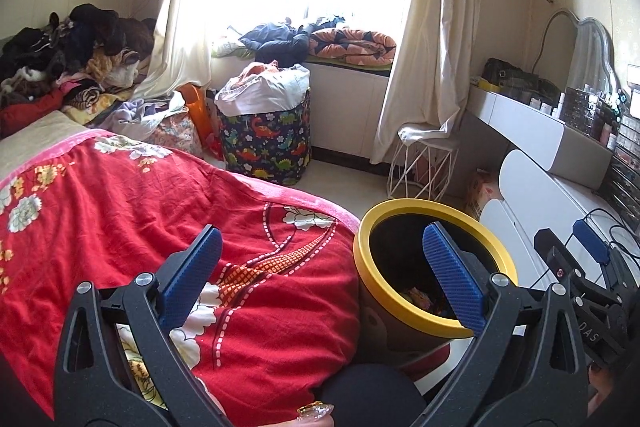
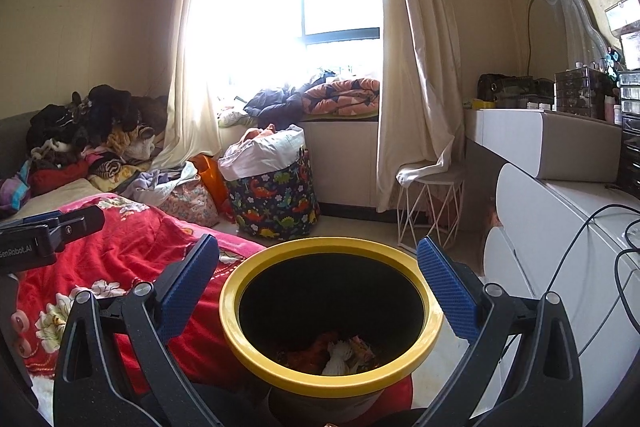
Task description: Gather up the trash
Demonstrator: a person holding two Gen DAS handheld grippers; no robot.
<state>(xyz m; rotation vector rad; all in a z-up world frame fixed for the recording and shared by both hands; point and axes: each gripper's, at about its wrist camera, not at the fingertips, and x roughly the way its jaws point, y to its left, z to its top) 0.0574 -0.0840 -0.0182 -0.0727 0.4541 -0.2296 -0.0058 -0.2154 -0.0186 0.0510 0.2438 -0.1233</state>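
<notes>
**Bedroom inspection: both grippers empty, trash bin at the bedside**

Surface. A bed (image 1: 120, 211) fills the left of the room, covered by a red floral quilt (image 2: 120, 259). Clothing is heaped at its far end (image 1: 68, 55). The floor (image 1: 340, 179) between bed and window is pale and hard.

Task item. A trash bin (image 2: 332, 311) with a yellow rim and dark interior stands just beside the bed's edge, upright. Crumpled wrappers and paper (image 2: 340, 351) lie at its bottom.

Grippers. The left gripper (image 1: 320, 279) is spread wide and holds nothing; one blue pad sits over the quilt, the other over the bin's mouth. The right gripper (image 2: 320, 291) is likewise spread and empty, its pads on either side of the bin's rim without touching it.

Room. A bright window (image 2: 320, 7) with cream curtains (image 2: 416, 67) occupies the far wall. Folded bedding and dark garments rest on the window ledge (image 1: 344, 47). A dinosaur-print hamper (image 2: 276, 195), overfilled with cloth, stands on the floor below, near a white wire stool (image 2: 432, 203). Along the right wall runs a white dressing table (image 2: 560, 155) carrying a curved mirror (image 2: 568, 23), clear drawer organisers (image 2: 580, 91) and a dark bag (image 2: 504, 87). Black cables (image 2: 600, 227) trail across the lower cabinet.
</notes>
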